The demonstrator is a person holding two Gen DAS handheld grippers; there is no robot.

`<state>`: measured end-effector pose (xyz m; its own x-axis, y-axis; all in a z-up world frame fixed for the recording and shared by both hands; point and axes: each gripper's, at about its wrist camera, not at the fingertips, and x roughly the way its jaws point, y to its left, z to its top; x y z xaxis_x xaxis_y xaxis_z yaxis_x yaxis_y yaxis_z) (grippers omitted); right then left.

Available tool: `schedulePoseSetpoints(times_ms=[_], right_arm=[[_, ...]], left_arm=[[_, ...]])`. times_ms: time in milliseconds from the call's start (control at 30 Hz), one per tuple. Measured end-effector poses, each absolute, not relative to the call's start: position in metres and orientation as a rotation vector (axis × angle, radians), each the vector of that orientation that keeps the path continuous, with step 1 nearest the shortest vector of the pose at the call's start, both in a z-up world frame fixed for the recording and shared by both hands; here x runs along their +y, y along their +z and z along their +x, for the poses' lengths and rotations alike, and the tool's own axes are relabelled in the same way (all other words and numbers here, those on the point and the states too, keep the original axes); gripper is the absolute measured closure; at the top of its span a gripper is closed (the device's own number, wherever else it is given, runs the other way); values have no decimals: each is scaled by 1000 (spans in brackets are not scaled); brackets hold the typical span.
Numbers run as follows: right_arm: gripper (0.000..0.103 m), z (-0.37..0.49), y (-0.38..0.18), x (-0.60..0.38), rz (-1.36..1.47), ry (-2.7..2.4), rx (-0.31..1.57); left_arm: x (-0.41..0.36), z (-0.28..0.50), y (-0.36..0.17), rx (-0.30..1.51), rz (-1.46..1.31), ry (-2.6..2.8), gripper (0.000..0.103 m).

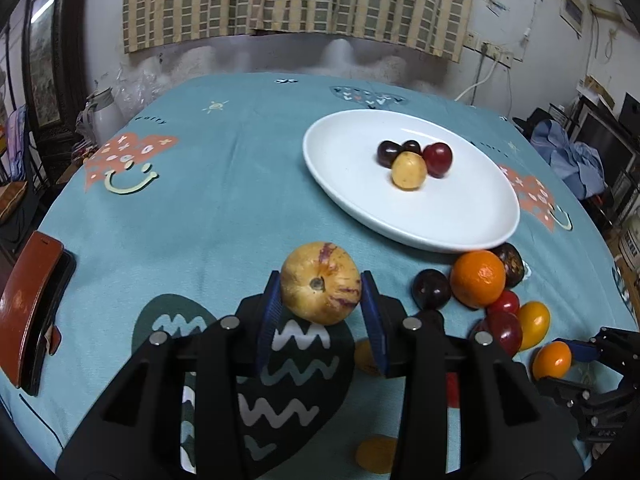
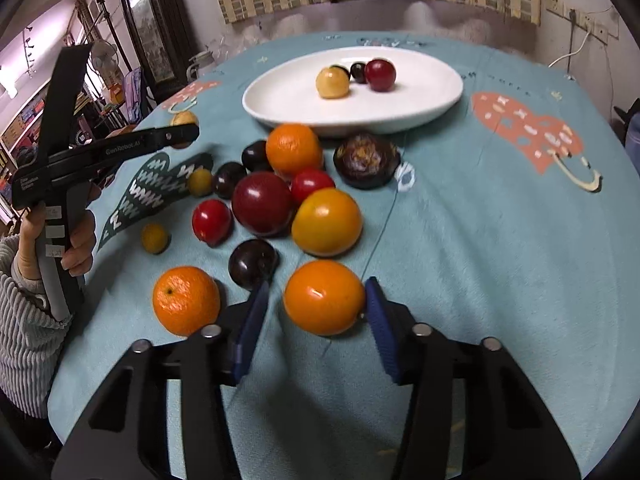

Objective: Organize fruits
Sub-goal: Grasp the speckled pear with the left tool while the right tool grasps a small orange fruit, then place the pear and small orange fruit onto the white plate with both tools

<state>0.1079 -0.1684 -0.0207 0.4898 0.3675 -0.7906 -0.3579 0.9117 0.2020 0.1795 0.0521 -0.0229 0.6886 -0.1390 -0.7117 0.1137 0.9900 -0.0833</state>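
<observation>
Four small fruits, one yellow, one red and two dark, are held in the white plate (image 1: pixel 412 216). Nearer than the plate, a yellow purple-streaked fruit (image 1: pixel 320 282) is gripped by the left gripper (image 1: pixel 322 304). The right gripper (image 2: pixel 314 312) is spread open around an orange fruit (image 2: pixel 324 297).

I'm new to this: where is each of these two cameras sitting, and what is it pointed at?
Left wrist view: sits on the left gripper, looking along its blue fingers, which grip a yellow purple-streaked fruit.
Right wrist view: sits on the right gripper, its fingers open around an orange fruit; the person's left hand shows too.
Both share the white plate holding four small fruits, on the blue tablecloth.
</observation>
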Motion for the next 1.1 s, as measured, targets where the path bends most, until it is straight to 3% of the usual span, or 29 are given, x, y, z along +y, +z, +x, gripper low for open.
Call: schedulePoseSetpoints(times_ms=[133,267,433,733,767,800,867,1100], right_arm=[[63,108,-17,-175,51,450,945],[63,108,20,-193,123,424,809],[63,159,52,-189,90,373,777],[62,240,12,-172,223,328,778],[59,238,14,-173,213,321,766],[46,235,17,-175,214,319,737],[35,227,26,-181,233,315,679],[35,191,68,-185,250,382,629]], left_arm=[[47,181,-28,814,-19,-148,64],[41,184,-20,809,-33,-164,64],[12,207,4,770,21,-181,63],[-11,252,-10,812,8,-187,60],[-10,251,-10,806,16,-182,47],[-9,250,-9,789,26,-172,35],[-6,246,-4,751,42,-150,33],[18,222,19,709,-6,-121,33]])
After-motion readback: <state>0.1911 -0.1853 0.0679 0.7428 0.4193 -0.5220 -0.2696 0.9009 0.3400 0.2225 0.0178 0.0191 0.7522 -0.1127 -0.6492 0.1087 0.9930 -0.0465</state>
